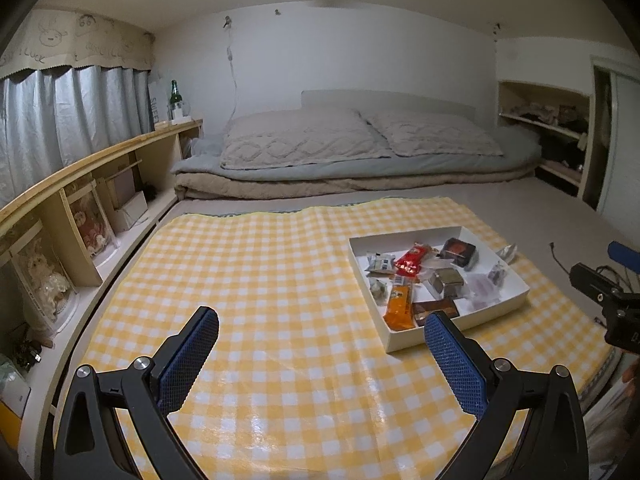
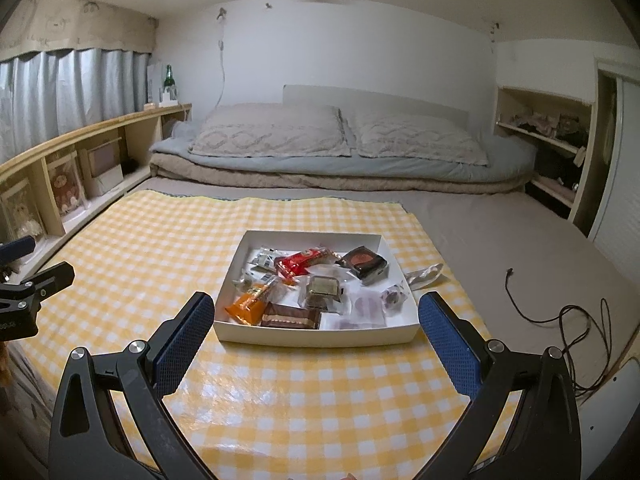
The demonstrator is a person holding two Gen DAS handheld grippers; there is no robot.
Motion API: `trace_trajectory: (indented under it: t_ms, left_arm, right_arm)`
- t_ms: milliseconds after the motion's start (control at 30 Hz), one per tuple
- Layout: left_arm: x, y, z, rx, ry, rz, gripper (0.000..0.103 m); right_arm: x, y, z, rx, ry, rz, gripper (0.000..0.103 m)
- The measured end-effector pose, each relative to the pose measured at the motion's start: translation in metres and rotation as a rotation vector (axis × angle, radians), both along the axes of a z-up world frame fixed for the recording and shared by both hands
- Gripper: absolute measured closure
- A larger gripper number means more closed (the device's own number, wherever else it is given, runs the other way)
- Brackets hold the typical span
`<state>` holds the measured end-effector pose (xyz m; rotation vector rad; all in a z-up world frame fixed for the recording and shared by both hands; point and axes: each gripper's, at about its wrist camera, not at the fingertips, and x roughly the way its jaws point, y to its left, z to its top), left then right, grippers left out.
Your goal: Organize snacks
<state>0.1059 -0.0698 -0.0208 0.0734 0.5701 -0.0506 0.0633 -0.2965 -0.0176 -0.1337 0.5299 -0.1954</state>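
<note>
A shallow white box [image 2: 312,336] [image 1: 408,340] sits on a yellow checked cloth [image 2: 160,248] [image 1: 260,264]. It holds several wrapped snacks: a red packet [image 2: 298,262] [image 1: 410,262], an orange packet [image 2: 250,304] [image 1: 400,306], a brown bar [image 2: 290,316] [image 1: 434,310], a dark box [image 2: 366,262] [image 1: 460,252] and clear-wrapped sweets. One clear-wrapped snack [image 2: 424,276] [image 1: 508,252] lies on the cloth just right of the box. My right gripper [image 2: 316,310] stands open in front of the box, nothing between its fingers. My left gripper [image 1: 322,326] is open too, left of the box over bare cloth.
Folded bedding and two pillows [image 2: 336,136] lie beyond the cloth. A low wooden shelf [image 1: 92,184] with boxed dolls runs along the left. A dark cable [image 2: 560,320] trails on the grey mat at right. An open closet [image 2: 552,152] stands far right.
</note>
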Motion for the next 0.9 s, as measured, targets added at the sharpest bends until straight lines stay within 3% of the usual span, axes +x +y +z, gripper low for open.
trace_trajectory:
  t_ms: [900]
  left_arm:
    - [0.000, -0.001, -0.013, 0.020, -0.022, 0.007, 0.000]
  right_arm:
    - [0.000, 0.010, -0.007, -0.037, 0.006, 0.012, 0.000]
